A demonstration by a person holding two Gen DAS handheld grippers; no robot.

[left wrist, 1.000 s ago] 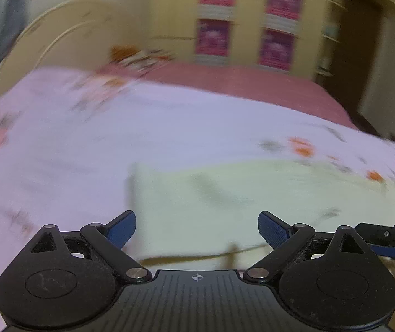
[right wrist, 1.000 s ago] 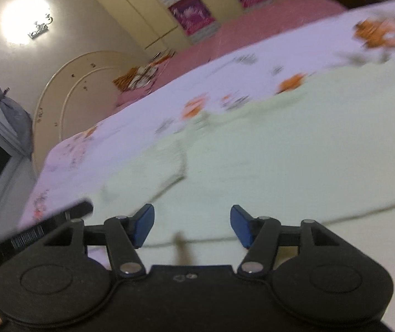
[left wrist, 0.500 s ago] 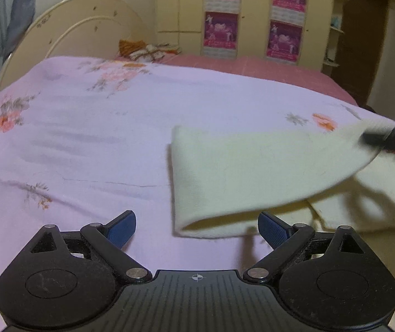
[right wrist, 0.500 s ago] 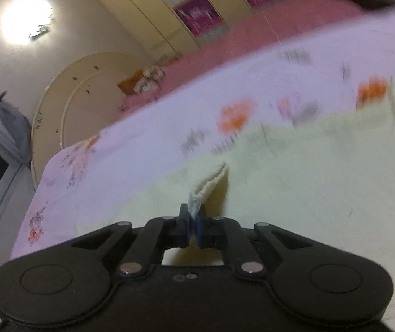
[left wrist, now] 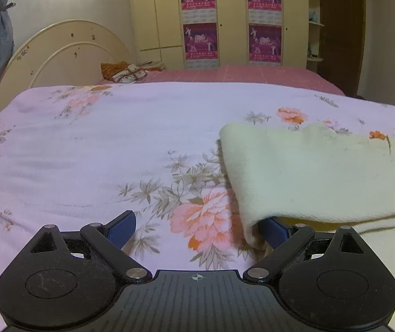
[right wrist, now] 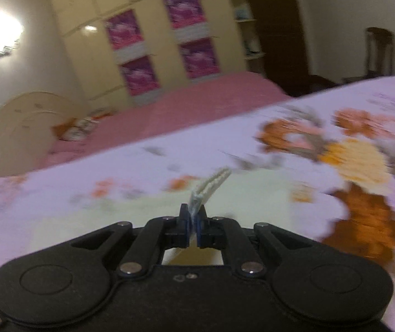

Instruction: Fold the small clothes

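Fingers of the right gripper [right wrist: 194, 225] pinch the cream cloth's [left wrist: 316, 171] edge to draw a fold across the bedspread [left wrist: 100, 149]; left gripper [left wrist: 197, 227] waits wide open at its near corner.

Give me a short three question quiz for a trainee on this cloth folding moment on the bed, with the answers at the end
1. True or false: the right gripper is shut on an edge of the pale cloth.
2. Which best describes the left gripper? A) shut on the cloth B) open, with the folded corner of the cloth by its right finger C) holding a pillow
3. Fill in: the cloth lies on a bedsheet with a ____ print.

Key: 1 true; 2 B; 3 flower.
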